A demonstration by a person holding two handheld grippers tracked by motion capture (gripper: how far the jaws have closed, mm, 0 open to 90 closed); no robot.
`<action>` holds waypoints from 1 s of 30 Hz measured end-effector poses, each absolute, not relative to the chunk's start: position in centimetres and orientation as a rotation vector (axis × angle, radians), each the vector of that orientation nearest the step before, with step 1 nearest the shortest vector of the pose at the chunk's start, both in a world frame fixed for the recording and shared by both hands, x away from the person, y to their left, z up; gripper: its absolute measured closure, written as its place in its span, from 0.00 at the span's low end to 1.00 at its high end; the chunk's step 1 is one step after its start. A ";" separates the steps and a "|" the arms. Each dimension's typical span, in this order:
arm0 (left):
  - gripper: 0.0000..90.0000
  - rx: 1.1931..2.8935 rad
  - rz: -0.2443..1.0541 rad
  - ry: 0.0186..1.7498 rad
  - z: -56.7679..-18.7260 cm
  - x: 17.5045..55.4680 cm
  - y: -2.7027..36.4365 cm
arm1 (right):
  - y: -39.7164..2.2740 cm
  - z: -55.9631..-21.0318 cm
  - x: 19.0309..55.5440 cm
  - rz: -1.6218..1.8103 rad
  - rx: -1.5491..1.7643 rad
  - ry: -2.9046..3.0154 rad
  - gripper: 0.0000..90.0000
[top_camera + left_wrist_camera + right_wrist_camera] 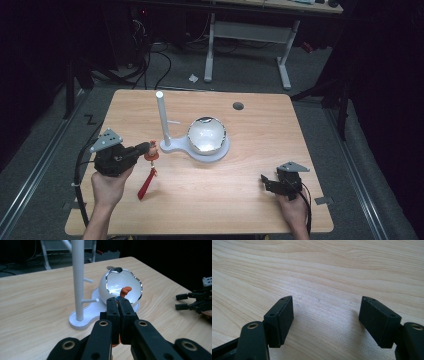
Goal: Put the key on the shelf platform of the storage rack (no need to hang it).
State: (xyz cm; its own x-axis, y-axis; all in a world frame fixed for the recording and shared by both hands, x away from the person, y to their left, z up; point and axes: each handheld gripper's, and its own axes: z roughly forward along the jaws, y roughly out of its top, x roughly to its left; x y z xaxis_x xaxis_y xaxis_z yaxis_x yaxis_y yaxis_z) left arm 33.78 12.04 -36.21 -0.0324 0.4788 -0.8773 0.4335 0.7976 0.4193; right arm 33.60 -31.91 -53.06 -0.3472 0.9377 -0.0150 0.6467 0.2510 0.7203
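My left gripper [148, 148] is shut on the cord of a red tassel charm [148, 176]. The charm's orange knot [124, 291] sticks up beyond the closed jaws, and its red tassel hangs down to the table. Just right of it stands a white stand [162, 118] with an upright post and short side pegs [90, 300]. On the stand's base sits a shiny white egg-shaped bowl [206, 134] with a jagged silver rim. My right gripper [266, 182] rests near the front right of the table, open, with bare wood between its pads [284, 317].
The wooden table [260, 150] has a round cable hole [238, 106] at the back right. Beyond it stand another desk's white legs [210, 47] and cables on the floor. Metal rails [40, 165] run along both sides of the table.
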 end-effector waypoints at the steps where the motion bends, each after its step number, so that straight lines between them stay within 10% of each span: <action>1: 0.99 0.735 0.038 1.648 -35.9 33.8 11.9 | -31.9 -53.1 33.6 0.873 1.441 2.083 0.31; 30: 0.99 0.805 -0.104 1.545 -29.4 34.6 8.1 | -31.9 -53.0 33.6 0.872 1.438 2.086 0.31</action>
State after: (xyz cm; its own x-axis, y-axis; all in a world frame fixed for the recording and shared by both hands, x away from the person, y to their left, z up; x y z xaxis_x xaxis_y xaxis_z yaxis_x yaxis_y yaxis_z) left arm 34.56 8.10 -29.41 0.0763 0.4206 -0.9040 0.5377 0.7461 0.3926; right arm 33.59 -31.93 -53.05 -0.3492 0.9369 -0.0161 0.6469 0.2535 0.7192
